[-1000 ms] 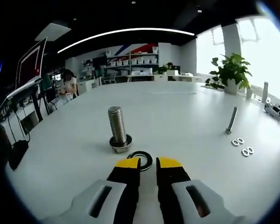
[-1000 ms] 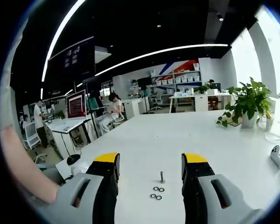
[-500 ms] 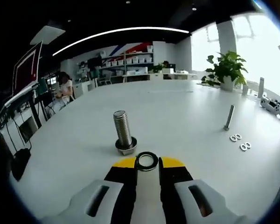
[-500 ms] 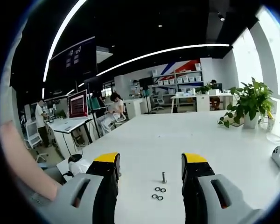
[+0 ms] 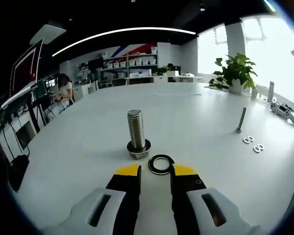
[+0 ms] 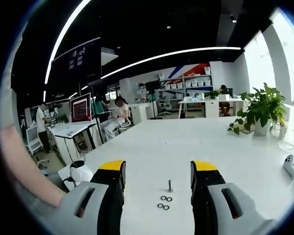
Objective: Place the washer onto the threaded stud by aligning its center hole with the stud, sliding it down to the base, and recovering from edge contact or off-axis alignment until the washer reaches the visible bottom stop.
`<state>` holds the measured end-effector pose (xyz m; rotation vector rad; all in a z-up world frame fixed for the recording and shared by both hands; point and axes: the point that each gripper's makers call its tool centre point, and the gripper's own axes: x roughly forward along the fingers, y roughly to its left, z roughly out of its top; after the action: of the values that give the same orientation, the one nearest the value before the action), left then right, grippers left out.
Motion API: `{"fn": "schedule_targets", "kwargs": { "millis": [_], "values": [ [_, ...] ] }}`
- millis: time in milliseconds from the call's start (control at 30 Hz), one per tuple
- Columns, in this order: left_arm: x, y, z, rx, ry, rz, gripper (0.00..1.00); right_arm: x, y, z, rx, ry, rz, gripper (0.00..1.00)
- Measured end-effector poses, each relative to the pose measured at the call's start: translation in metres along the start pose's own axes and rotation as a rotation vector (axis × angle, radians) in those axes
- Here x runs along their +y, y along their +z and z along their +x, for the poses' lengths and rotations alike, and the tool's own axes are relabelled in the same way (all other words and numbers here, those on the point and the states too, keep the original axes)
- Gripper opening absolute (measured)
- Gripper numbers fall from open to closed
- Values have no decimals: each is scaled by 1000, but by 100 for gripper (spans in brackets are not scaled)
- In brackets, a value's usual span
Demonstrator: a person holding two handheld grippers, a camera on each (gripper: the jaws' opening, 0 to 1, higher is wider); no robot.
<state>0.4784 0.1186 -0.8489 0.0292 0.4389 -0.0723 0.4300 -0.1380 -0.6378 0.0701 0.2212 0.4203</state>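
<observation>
Left gripper view: your left gripper [image 5: 154,170] hangs low over the white worktop [image 5: 196,110], jaws parted by a narrow gap with nothing between them. The washer [image 5: 161,164] lies flat on the worktop just past the right jaw's yellow tip, right beside the threaded stud [image 5: 137,134], which stands upright on its hex head. Open worktop spreads all around them; toward the right edge stand a thin bolt [image 5: 241,120] and small spare washers [image 5: 253,144]. Right gripper view: your right gripper [image 6: 158,171] is spread wide and empty, well off from that bolt. No legible writing anywhere.
</observation>
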Motion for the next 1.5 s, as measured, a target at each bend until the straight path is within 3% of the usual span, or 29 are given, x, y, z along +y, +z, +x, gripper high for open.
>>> {"fn": "schedule_targets", "kwargs": {
  "millis": [333, 667, 1100, 1500],
  "values": [
    [-5, -1, 6, -4, -12, -1, 23, 0, -1, 0, 4, 0, -4, 56],
    [-15, -2, -1, 3, -10, -16, 23, 0, -1, 0, 5, -2, -8, 56],
    [-7, 1, 9, -19, -18, 0, 30, 0, -2, 0, 8, -5, -4, 56],
    [-16, 2, 9, -39, -21, 5, 24, -2, -2, 0, 10, -8, 1, 56]
  ]
}}
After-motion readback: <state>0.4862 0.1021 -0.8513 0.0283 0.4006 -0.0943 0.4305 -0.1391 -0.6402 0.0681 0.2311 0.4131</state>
